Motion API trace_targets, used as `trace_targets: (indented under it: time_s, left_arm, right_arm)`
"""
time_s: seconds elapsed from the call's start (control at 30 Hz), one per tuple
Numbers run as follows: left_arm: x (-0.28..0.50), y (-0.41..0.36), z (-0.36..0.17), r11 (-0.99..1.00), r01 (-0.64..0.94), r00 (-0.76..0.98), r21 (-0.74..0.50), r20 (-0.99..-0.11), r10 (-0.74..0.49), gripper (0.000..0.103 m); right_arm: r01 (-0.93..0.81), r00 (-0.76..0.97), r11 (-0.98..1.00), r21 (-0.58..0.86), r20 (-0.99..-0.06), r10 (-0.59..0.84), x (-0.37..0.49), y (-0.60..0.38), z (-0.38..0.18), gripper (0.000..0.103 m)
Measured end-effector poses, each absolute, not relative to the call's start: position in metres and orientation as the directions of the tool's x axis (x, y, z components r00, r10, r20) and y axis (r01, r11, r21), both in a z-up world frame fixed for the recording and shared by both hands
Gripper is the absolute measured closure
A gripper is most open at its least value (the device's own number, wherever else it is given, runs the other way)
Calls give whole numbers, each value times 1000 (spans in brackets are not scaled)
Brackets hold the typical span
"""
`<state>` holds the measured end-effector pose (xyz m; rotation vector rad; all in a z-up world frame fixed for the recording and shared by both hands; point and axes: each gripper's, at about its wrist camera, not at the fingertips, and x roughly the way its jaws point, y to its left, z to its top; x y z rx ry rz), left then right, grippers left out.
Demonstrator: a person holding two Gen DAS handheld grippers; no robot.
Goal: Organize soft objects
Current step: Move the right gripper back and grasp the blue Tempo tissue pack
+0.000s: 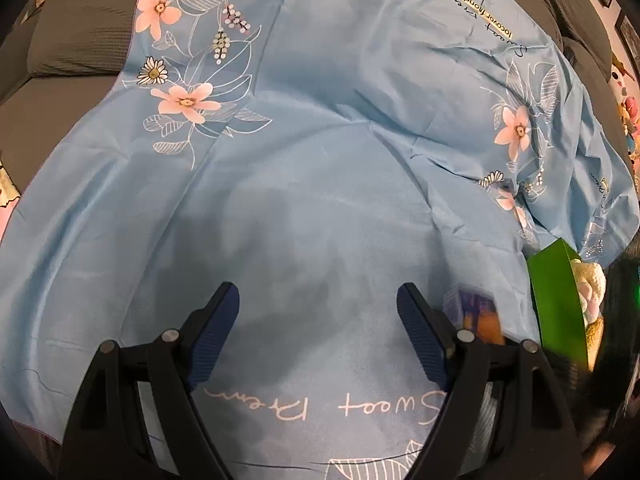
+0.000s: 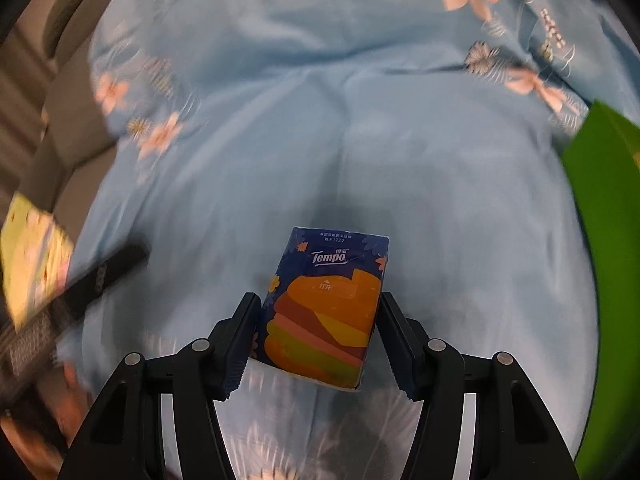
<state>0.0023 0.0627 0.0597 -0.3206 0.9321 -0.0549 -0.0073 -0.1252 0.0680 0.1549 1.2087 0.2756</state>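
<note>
Each view looks forward and steeply down along its own gripper's two fingers onto a blue sheet (image 1: 320,184). The left wrist camera sits close above the sheet, its fingers (image 1: 216,336) at 6 o'clock. The right wrist camera is equally near, partly blurred. Both views share the sheet, the green box (image 1: 556,300) at 3 o'clock (image 2: 608,240), and the tissue pack (image 2: 326,308), which the left view shows at 4 o'clock (image 1: 478,312).
</note>
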Motion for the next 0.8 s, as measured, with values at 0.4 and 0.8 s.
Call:
trace_targets:
  time_s: [0.4,0.8]
  left_arm:
    - [-7,39,55,919,18,548,-395,-765,-339,26]
    - [-20,-15,34,825,187,362,-532,-744,-562,75]
  right_arm:
    - [-31,477,907,420,-791,383,-37,-185,95,25]
    - [12,391,800,599,-739,548,-17,-172,63,51]
